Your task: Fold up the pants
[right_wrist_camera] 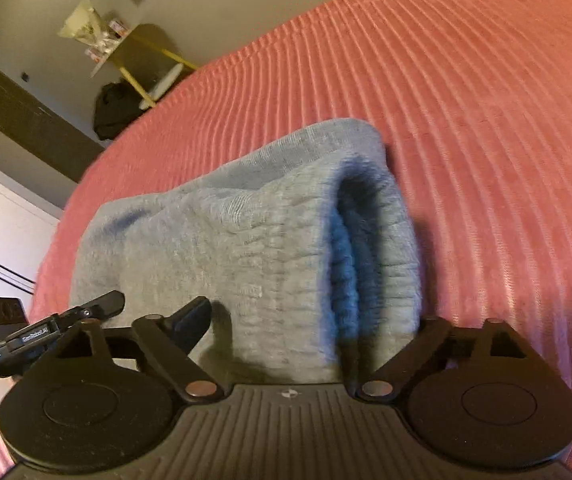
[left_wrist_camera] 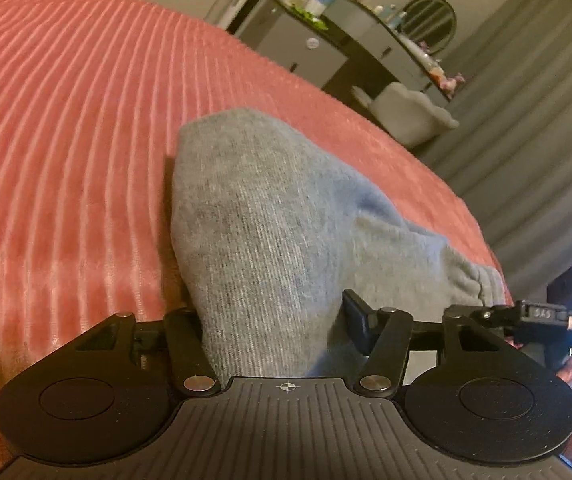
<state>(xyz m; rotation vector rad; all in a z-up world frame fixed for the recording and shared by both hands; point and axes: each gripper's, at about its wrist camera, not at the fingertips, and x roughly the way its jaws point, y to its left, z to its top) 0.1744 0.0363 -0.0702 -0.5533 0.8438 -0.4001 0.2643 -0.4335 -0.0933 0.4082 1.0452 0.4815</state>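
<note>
Grey knit pants (left_wrist_camera: 262,216) lie bunched on a pink ribbed bedspread (left_wrist_camera: 66,120). My left gripper (left_wrist_camera: 270,320) has its jaws wide apart with a thick fold of the pants between them; only the right finger (left_wrist_camera: 355,316) shows, the left is hidden by cloth. In the right wrist view the pants (right_wrist_camera: 246,240) show their ribbed waistband opening (right_wrist_camera: 361,232). My right gripper (right_wrist_camera: 309,320) also stands wide apart around the waistband end, its left finger (right_wrist_camera: 192,318) visible on the cloth. Each gripper shows at the edge of the other's view.
The bedspread (right_wrist_camera: 485,100) stretches far beyond the pants. A dark dresser (left_wrist_camera: 325,48) with bottles and a round mirror, a grey chair (left_wrist_camera: 413,112) and grey curtains stand past the bed edge. A yellow-legged stand (right_wrist_camera: 138,56) and a dark bag (right_wrist_camera: 114,108) stand off the other side.
</note>
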